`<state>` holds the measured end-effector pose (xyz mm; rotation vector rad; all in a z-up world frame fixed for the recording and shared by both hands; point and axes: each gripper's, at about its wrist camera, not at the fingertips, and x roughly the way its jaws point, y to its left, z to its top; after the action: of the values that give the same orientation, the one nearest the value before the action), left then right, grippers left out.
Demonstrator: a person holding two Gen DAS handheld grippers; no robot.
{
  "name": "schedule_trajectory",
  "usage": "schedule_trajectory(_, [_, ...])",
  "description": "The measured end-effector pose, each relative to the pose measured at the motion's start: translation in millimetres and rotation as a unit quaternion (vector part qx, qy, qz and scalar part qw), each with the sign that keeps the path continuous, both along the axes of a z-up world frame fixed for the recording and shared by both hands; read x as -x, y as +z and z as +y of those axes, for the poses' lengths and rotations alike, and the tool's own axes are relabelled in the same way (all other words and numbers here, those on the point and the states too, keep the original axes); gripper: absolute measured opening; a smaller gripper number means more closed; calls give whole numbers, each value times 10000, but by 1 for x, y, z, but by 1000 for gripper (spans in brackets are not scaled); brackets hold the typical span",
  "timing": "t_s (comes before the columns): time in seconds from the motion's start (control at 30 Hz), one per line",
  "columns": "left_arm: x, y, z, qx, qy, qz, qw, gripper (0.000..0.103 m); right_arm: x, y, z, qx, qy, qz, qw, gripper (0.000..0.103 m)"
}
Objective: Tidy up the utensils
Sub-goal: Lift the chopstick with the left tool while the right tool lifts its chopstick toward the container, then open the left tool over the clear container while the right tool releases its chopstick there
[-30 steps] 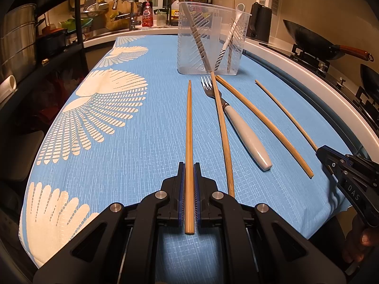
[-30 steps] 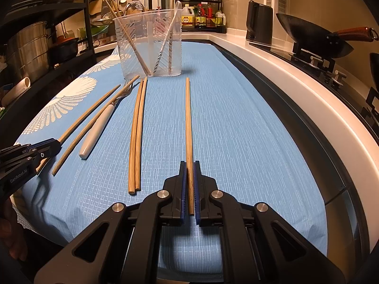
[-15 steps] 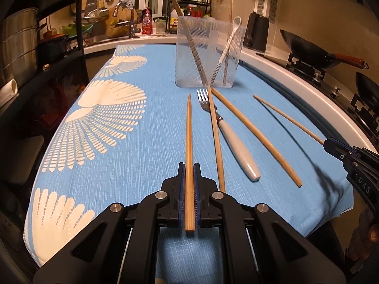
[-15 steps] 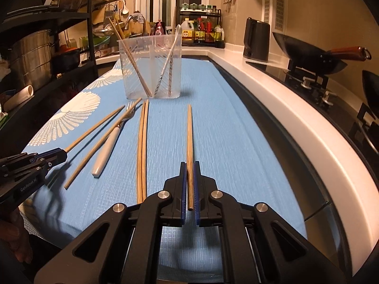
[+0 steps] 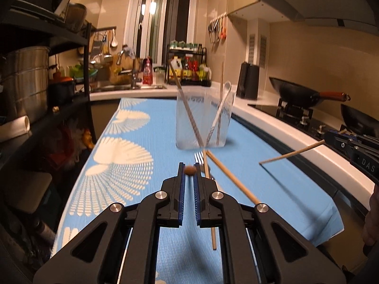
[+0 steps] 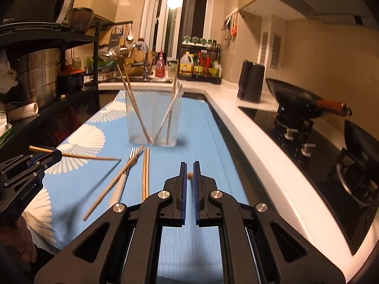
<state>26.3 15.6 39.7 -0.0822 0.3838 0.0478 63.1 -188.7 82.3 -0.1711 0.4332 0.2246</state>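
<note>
My left gripper [image 5: 190, 170] is shut on a wooden chopstick [image 5: 190, 170] that points forward, so I see only its end; from the right wrist view it [image 6: 90, 157] sticks out level above the cloth. My right gripper [image 6: 189, 175] is shut on another chopstick [image 6: 189, 176], also end-on; the left wrist view shows it [image 5: 291, 153] held above the table. A clear plastic cup [image 5: 205, 118] with several utensils stands ahead on the blue cloth. Loose chopsticks [image 5: 233, 179] and a white-handled fork [image 6: 120, 182] lie before it.
The blue patterned cloth [image 5: 132, 151] covers the table. A stove with black woks [image 6: 305, 99] lies to the right beyond a white counter edge [image 6: 260, 142]. A black shelf rack with pots [image 5: 28, 87] stands left. A sink and bottles [image 5: 189, 68] are at the back.
Both grippers have lifted their chopsticks off the cloth and raised them to level. The view now looks higher into the kitchen. The cup and loose utensils have not moved.
</note>
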Motion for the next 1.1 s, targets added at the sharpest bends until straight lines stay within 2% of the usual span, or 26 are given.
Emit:
schedule_trajectory(0.17, [3, 13, 2, 22, -80, -255, 9996, 7, 1, 26, 3, -132, 129, -261, 9995, 5])
schedule_trajectory(0.33, [-5, 30, 11, 214, -179, -296, 9992, 7, -11, 42, 5, -348, 294, -270, 9986, 5])
schedule_trajectory(0.57, [-46, 70, 39, 593, -213, 109, 9980, 7, -46, 73, 4, -808, 531, -97, 9953, 5])
schedule_trajectory(0.77, [-88, 111, 57, 830, -370, 281, 9955, 7, -82, 109, 7, -1028, 753, -184, 9917, 5])
schedule_trajectory(0.87, [-102, 135, 59, 858, -457, 160, 9951, 7, -100, 135, 11, -1102, 847, -341, 9897, 5])
schedule_trajectory(1.1, [-142, 202, 52, 639, -600, -462, 9951, 7, -147, 184, 30, -1203, 1178, -719, 9831, 5])
